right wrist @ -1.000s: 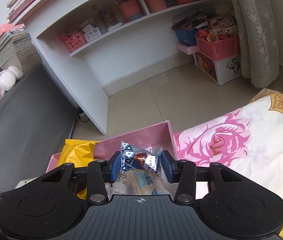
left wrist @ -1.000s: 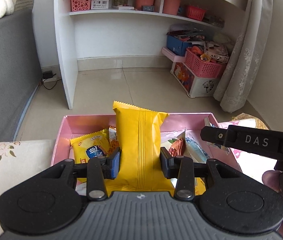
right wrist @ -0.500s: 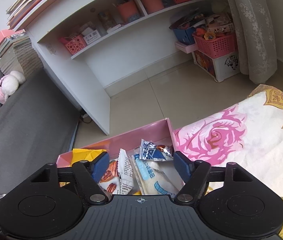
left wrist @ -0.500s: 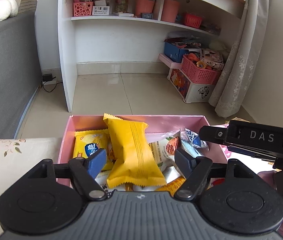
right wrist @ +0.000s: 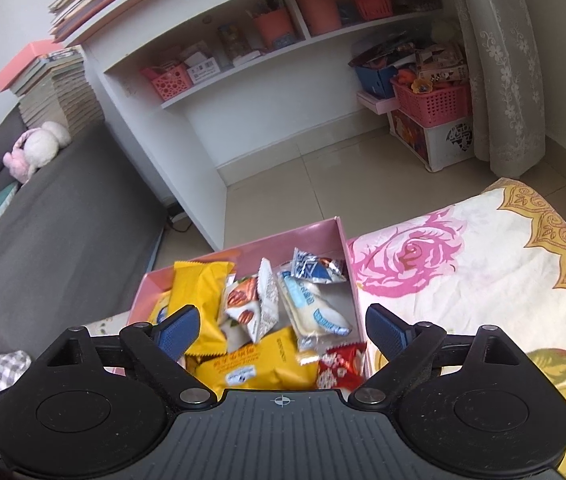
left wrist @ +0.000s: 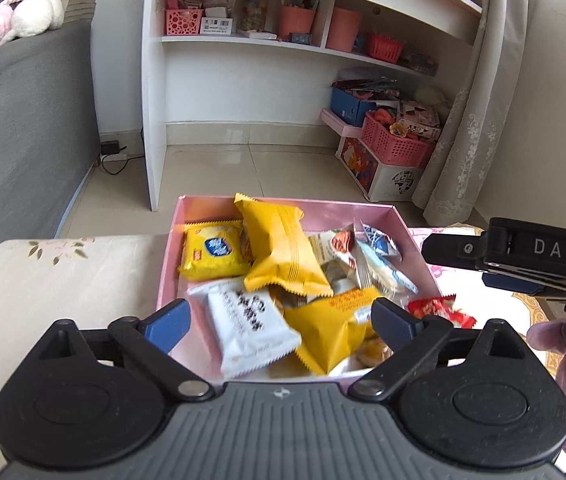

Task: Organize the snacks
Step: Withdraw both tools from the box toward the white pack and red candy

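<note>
Seen from the left wrist, the left gripper [left wrist: 281, 318] hangs above the near end of a pink box [left wrist: 363, 209], its jaws spreading apart with nothing pinched between them. Down in the box lie the snacks: a plain yellow packet [left wrist: 283, 252] tilted across the middle, a yellow biscuit pack with a blue label [left wrist: 215, 254] at the left wall, a white packet [left wrist: 249, 326] and another yellow pack [left wrist: 333, 330] at the near end. The box rests on a floral bedcover [left wrist: 43, 280].

Over on the right wrist view, the right gripper [right wrist: 281, 328] is likewise widening and holds nothing. Beyond its blue pads [right wrist: 387, 332] the same box [right wrist: 341, 236] shows a blue-and-white wrapped sweet [right wrist: 315, 268] by the far right corner, a long white packet [right wrist: 315, 312] under it, and a red wrapper [right wrist: 341, 364] nearest.
</note>
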{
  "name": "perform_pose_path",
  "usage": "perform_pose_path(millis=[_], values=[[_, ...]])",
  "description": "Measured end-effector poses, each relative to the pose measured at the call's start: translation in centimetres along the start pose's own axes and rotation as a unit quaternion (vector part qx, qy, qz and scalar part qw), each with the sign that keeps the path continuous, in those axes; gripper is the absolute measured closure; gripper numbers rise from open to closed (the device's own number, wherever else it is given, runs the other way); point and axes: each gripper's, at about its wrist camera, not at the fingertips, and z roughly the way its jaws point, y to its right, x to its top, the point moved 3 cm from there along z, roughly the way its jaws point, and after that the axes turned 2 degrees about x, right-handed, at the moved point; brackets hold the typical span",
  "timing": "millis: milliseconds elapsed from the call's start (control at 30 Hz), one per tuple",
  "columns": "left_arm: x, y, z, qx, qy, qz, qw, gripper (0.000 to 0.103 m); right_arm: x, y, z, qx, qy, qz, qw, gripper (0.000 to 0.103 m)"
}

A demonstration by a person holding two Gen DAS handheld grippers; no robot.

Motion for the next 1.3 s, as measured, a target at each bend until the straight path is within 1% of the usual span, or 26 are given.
perform_pose_path(millis=[100,500,667,833,1100,1200,1300], values=[[-0.7,-0.4,-0.9,0.006,-0.004,-0.002,1.0000,0.000,-0.9,-0.7,-1.2,-0.001,-0.001,-0.014,1.000,0.010],[-3.5,-1.6,-4.5,0.026,-0.007,0.016,0.9995,0.000,-3.9,-2.5,-4.5,-0.008,-0.010,-0.039,0.999,0.008],[-4.6,-2.5,-6.1,0.036,-0.009,0.012,0.9992,0.000,-5.0,-3.3,-5.7,-0.003,-0.013,-0.046,0.999,0.008],[-5.8,-3.6,-7.5,0.043,0.000,0.008,0.9990,0.000,-6.3,-4.5,-6.8,0.001,-0.013,-0.063,0.998,0.008],[-7.9,-5.6,-7.6,0.053,0.004,-0.004,0.9986,0.000,-9.0,-6.2,-7.1,0.010,-0.005,-0.096,0.995,0.008],[-8.7,-6.5,-7.2,0.064,-0.004,0.002,0.9979,0.000,-10.1,-6.7,-6.8,0.015,0.000,-0.117,0.993,0.008],[-9.3,-7.4,-6.7,0.065,-0.011,0.000,0.9979,0.000,-11.2,-7.2,-6.4,0.016,-0.002,-0.141,0.990,0.008]])
